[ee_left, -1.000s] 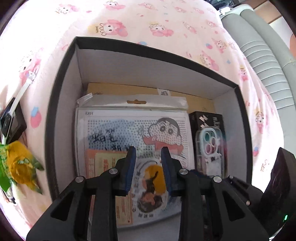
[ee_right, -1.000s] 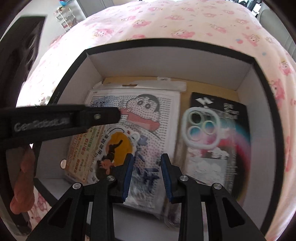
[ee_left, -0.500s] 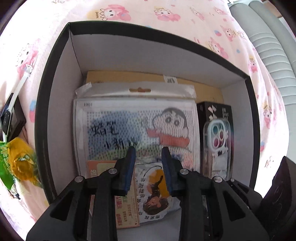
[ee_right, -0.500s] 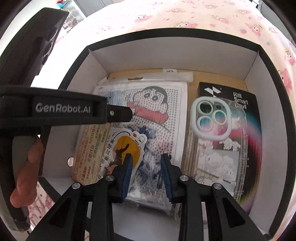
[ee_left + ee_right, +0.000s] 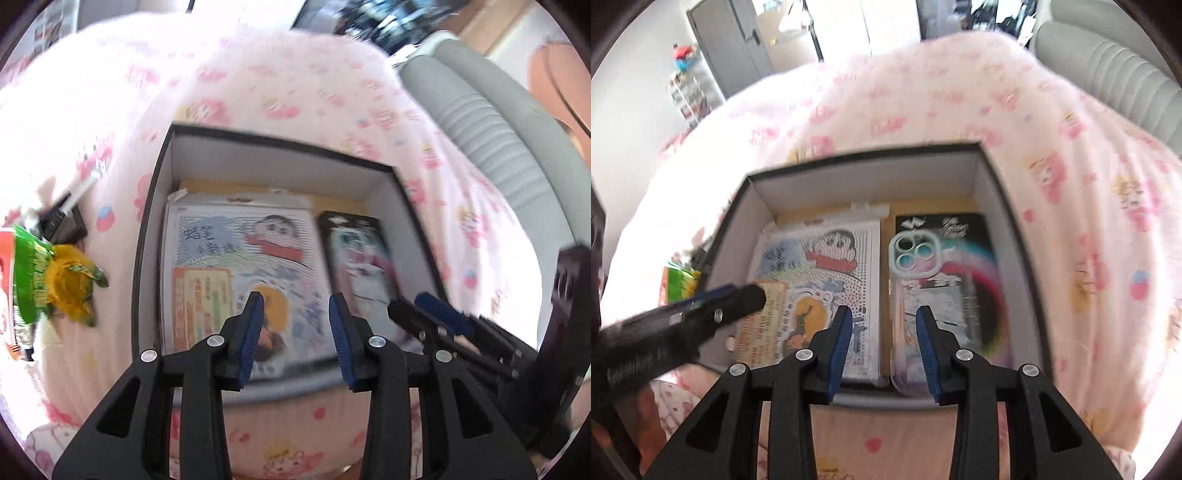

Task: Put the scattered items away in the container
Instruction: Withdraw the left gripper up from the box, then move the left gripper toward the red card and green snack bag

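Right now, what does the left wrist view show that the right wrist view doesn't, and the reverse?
Left wrist only: a black device with a white strap on the bedding beside the box, and the yellow flower-shaped wrapper in full.

Right wrist only: a grey door and a shelf rack across the room.

Both: the black box, the bead-art kit and the phone case inside it, and both empty grippers, left gripper and right gripper, jaws opening.
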`<state>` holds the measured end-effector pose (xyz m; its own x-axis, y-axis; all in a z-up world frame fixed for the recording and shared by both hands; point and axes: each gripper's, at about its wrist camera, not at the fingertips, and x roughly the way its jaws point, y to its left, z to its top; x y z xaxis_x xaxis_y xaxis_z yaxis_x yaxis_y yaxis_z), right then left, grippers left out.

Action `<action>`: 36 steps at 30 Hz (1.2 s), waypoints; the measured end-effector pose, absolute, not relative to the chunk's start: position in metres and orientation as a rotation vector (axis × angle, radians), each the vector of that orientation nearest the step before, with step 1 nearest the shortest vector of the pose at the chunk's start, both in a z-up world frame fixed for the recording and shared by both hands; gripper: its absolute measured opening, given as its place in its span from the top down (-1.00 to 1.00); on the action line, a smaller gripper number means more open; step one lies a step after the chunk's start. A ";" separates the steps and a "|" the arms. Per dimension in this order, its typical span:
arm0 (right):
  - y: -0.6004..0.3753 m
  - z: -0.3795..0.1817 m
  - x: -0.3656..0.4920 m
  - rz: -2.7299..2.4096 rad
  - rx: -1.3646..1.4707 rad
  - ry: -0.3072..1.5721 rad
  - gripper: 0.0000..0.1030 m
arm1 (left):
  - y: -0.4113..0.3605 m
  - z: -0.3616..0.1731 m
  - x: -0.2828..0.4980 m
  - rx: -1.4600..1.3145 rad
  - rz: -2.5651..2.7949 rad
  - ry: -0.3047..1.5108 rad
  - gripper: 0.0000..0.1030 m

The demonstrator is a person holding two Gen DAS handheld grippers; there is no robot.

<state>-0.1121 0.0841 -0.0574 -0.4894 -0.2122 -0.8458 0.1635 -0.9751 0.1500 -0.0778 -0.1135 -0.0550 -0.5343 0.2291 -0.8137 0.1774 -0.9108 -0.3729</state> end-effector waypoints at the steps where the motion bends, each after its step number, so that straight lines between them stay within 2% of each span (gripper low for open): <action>1: 0.087 -0.050 -0.105 -2.550 1.428 -0.082 0.36 | -0.107 -0.047 -0.068 -1.477 2.655 -0.632 0.22; 6: 0.078 -0.024 -0.068 -2.590 1.343 -0.079 0.35 | -0.100 -0.017 -0.025 -1.388 2.645 -0.608 0.04; 20: 0.052 0.007 0.002 -2.619 1.212 -0.014 0.35 | -0.096 0.003 0.035 -1.321 2.673 -0.589 0.06; 22: 0.047 0.010 0.007 -2.610 1.199 -0.009 0.35 | -0.101 0.008 0.045 -1.305 2.712 -0.600 0.07; 27: 0.022 0.022 0.023 -2.662 1.129 0.154 0.34 | -0.111 0.009 0.055 -1.291 2.734 -0.610 0.08; 36: -0.022 0.025 0.027 -2.581 1.095 0.180 0.34 | -0.152 0.010 0.078 -1.274 2.803 -0.653 0.09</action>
